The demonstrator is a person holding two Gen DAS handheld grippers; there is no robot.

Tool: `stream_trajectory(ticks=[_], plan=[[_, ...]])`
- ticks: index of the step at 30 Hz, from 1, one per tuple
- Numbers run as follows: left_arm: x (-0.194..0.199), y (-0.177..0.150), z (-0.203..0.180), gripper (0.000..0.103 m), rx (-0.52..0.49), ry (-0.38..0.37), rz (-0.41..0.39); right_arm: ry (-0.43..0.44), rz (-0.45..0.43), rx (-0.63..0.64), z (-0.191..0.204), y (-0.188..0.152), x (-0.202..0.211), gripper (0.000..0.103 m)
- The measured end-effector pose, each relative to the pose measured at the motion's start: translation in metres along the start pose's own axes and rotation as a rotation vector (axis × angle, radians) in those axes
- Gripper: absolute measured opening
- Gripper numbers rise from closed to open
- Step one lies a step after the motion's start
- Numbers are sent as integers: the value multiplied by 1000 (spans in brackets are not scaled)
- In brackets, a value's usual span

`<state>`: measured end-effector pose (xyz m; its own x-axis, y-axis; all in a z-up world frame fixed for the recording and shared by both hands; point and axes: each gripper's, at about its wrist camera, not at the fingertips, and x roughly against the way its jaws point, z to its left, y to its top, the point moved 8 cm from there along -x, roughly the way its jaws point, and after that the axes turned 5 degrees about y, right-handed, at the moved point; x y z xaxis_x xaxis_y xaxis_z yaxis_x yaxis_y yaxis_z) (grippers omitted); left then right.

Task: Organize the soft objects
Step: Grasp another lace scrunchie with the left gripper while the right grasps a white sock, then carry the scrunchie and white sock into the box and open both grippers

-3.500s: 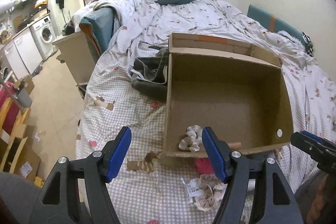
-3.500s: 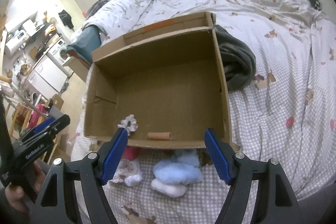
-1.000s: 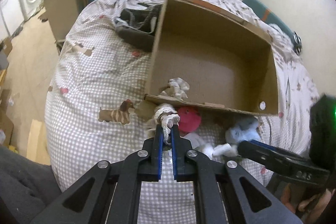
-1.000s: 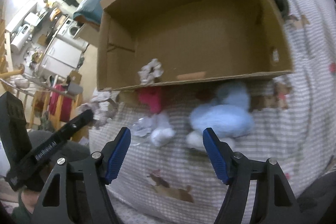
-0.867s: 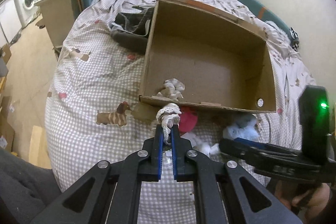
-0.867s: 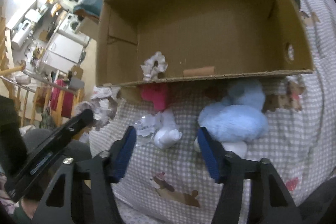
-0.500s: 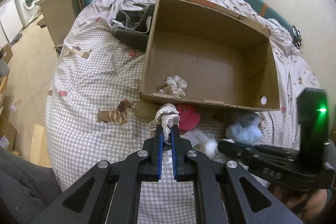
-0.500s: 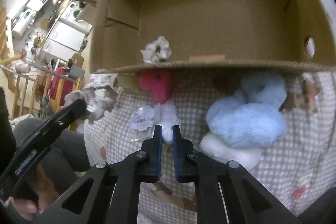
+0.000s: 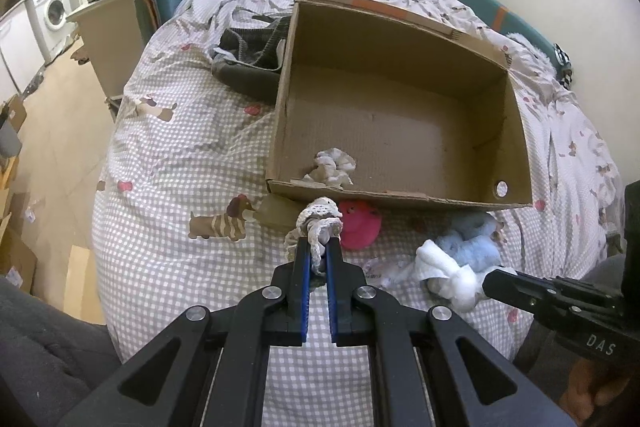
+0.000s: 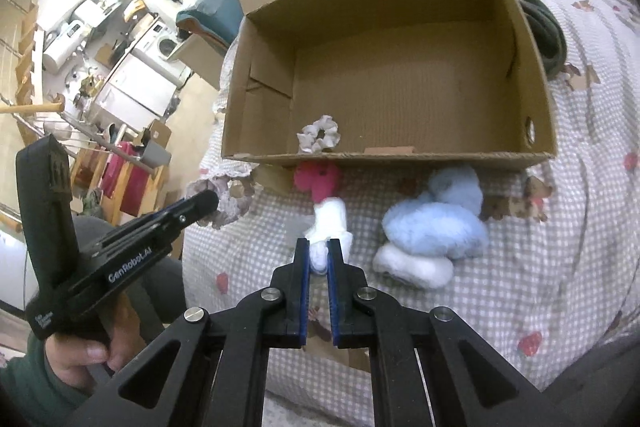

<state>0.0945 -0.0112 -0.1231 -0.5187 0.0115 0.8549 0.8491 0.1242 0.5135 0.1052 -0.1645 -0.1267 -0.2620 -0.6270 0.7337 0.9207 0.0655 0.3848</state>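
Meanwhile, two claws, left claw [image 9: 319,250] and right claw [image 10: 319,254], each clamp one soft piece.

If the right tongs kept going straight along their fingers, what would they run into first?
Probably the pink plush lying against the near wall of the cardboard box. The right tongs are shut on a white soft item that points at it. Depth is unclear, so they might pass above it and meet the wall.
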Motion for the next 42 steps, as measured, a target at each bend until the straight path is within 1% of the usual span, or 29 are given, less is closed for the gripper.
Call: stream_trajectory(ticks=[3, 6, 9, 13, 19, 22, 24, 27, 30, 32, 36, 42], plan=[[2, -1, -1, 7, -17, 10, -12, -1, -34, -19, -3, -2, 9, 10], [3, -1, -1, 7, -27, 21, -20, 43, -128, -9, 4, 6, 32, 10], [2, -1, 0, 7, -26, 30, -23, 61, -191, -3, 7, 10, 47, 10], [5, -1, 2, 7, -22, 42, -38, 70, -197, -28, 1, 10, 49, 10], [12, -4, 5, 7, -10, 48, -60, 75, -199, -24, 2, 9, 52, 10], [21, -2, 5, 7, 4, 44, -91, 83, -206, -22, 3, 10, 53, 10], [30, 3, 5, 7, 11, 24, -118, 89, -215, -25, 3, 11, 55, 10], [45, 16, 6, 7, 28, 11, -161, 103, -256, -38, 3, 17, 65, 10], [57, 35, 5, 7, 30, -4, -197, 101, -317, -47, 3, 28, 81, 10], [62, 48, 3, 7, 28, -20, -215, 92, -340, -44, 2, 36, 88, 10], [65, 75, -5, 7, -4, -34, -252, 86, -349, -38, -2, 57, 93, 10], [50, 110, -17, 7, -26, -33, -252, 47, -354, -17, -13, 94, 90, 10]])
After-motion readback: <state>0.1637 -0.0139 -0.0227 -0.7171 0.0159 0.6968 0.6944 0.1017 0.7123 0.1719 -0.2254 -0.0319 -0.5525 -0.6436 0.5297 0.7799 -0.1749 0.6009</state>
